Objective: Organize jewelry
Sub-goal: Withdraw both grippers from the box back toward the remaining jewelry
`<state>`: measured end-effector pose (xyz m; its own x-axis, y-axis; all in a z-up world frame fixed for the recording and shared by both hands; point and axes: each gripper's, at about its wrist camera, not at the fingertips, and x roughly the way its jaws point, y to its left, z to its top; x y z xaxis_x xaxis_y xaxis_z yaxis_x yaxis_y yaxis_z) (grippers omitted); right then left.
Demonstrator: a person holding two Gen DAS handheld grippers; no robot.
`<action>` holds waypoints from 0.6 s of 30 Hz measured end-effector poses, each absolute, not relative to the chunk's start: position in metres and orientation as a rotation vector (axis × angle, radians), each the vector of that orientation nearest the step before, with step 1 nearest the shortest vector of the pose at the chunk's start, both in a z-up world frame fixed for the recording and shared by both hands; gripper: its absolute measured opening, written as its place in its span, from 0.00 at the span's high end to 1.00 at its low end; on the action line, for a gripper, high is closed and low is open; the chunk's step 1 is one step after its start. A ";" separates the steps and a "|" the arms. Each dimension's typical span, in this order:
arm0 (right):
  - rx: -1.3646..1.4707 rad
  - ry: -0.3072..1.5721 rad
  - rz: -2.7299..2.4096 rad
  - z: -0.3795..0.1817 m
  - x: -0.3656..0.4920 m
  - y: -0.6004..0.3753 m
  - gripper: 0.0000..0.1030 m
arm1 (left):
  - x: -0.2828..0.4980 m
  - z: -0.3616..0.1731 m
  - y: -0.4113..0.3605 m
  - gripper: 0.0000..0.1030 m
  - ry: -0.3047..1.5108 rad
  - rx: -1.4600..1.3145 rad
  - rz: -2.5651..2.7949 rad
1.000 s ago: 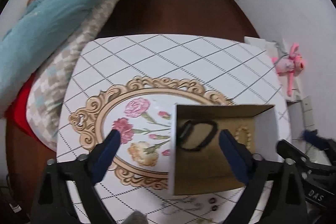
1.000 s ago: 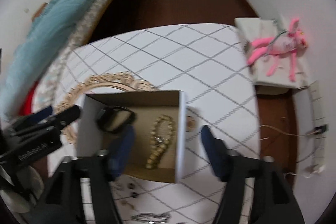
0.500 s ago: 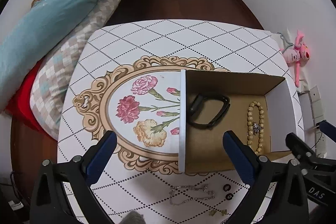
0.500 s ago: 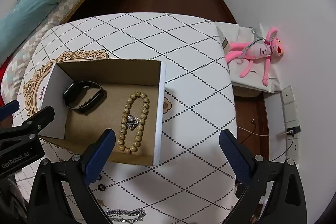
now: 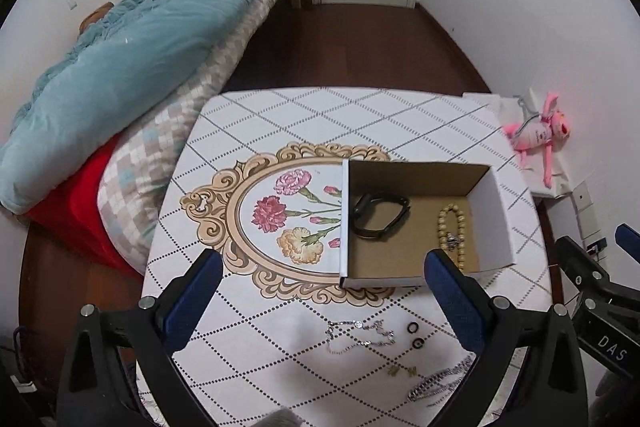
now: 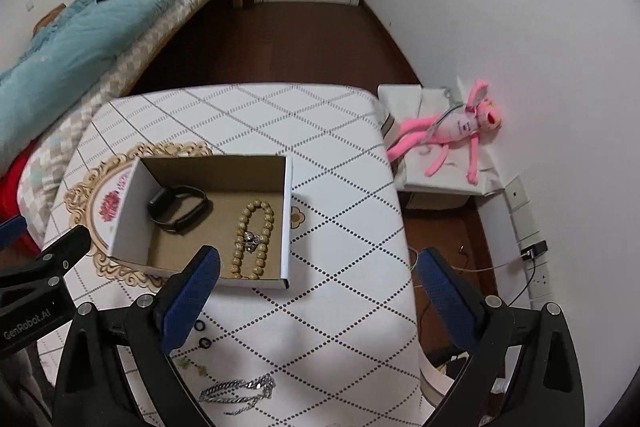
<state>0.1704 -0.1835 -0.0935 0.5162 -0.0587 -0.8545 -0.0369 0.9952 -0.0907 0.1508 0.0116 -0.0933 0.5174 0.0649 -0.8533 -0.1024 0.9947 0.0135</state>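
My right gripper [image 6: 316, 291] hangs spread wide over the near right part of the bench [image 6: 320, 131], nothing between its blue pads; its jaws have just been opening. My left gripper [image 5: 320, 291] hangs just as wide and just as empty over the near edge of the bench's flowered medallion [image 5: 280, 223].

Beyond them sits the open cardboard box [image 6: 286, 211], left of centre in the right-wrist view. By my reading the job is about half done. Two pieces lie inside: a black wristband [image 6: 178, 207] at the box's left, its long axis running left to right with the thick module at the left end, and a loop of gold beads [image 6: 252, 239] at the right, stretched near to far, a small silvery piece [image 6: 251, 240] lying on its middle.

Still out on the bench, nearer to me than the box: two small black rings [image 5: 415, 335], a fine silver chain [image 5: 356, 337] spread left to right, a heavier silver link chain [image 6: 238, 393] also lying left to right, and small gold bits [image 5: 402, 371] I cannot make out.
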 end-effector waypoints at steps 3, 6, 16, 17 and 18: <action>-0.089 0.993 -0.011 -0.075 0.159 -0.184 0.03 | 0.141 -0.078 0.012 0.00 0.996 -0.052 0.093; -0.078 0.954 -0.012 -0.057 0.147 -0.185 0.03 | 0.132 -0.065 0.012 0.00 0.979 -0.059 0.081; 0.023 1.054 0.028 -0.071 0.119 -0.191 0.03 | 0.110 -0.094 0.020 0.00 1.046 -0.052 0.127; 0.035 1.093 0.038 -0.086 0.117 -0.191 0.03 | 0.108 -0.107 0.021 0.00 1.073 -0.046 0.140; 0.050 1.139 0.044 -0.103 0.115 -0.192 0.03 | 0.106 -0.119 0.022 0.00 1.100 -0.042 0.148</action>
